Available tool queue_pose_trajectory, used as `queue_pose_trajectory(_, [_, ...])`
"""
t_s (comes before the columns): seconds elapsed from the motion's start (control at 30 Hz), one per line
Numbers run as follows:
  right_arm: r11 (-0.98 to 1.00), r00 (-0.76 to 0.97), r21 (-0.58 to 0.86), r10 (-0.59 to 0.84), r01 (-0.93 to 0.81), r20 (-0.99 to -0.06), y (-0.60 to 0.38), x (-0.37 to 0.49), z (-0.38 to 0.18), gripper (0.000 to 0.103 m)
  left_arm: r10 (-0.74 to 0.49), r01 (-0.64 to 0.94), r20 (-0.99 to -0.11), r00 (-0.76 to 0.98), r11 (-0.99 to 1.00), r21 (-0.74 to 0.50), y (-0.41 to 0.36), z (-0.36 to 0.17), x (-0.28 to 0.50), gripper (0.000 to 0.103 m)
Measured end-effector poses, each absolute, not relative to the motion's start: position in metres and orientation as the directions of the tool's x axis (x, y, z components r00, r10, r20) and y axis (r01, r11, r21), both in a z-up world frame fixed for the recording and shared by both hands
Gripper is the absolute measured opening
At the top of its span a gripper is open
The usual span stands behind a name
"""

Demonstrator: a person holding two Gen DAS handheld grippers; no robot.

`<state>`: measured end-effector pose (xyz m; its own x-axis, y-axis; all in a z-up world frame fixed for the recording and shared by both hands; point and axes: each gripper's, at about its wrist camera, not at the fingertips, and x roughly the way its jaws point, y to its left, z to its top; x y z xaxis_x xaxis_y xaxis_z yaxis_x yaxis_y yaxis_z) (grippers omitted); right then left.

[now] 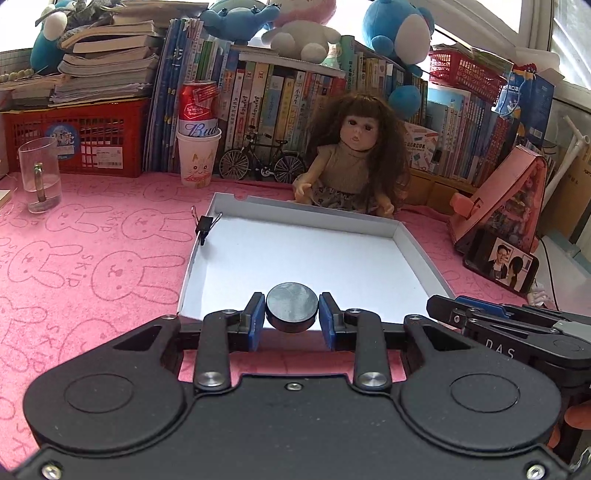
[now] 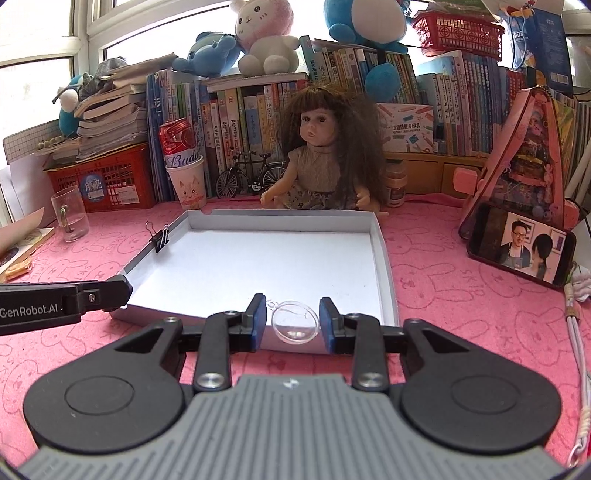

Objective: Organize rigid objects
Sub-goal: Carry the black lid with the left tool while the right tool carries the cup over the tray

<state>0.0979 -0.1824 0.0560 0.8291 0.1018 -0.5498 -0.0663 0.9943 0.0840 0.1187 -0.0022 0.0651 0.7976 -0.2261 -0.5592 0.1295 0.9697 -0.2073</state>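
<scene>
Left gripper [image 1: 291, 317] clamps a dark metal disc [image 1: 291, 308]; right gripper [image 2: 291, 319] clamps a clear plastic ball [image 2: 294, 324]. Both hang over the white tray's [image 2: 384, 258] near edge. Tray floor bare; binder clip [image 2: 161, 238] on its left wall. Nothing placed yet.

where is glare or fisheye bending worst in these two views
Left wrist view: the window at top right is blown out and the row of upright books bows. Right wrist view: the window at top left is washed out, and the shallow white cardboard tray has splayed sides.
</scene>
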Motion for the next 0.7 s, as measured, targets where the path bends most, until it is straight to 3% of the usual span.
queue_pose_trajectory(0.37, [0.978, 0.739, 0.201, 0.174, -0.053, -0.651, -0.197, 0.171, 0.042, 0.036, -0.216, 0.104, -0.641, 0.737, 0.973, -0.207, -0.013, 0.042, 0.194, 0.029])
queue_pose_trajectory(0.7, [0.981, 0.705, 0.186, 0.169, -0.053, -0.689, -0.192, 0.191, 0.025, 0.036, -0.2, 0.092, -0.686, 0.7, 0.977, -0.191, -0.025, 0.017, 0.214, 0.029])
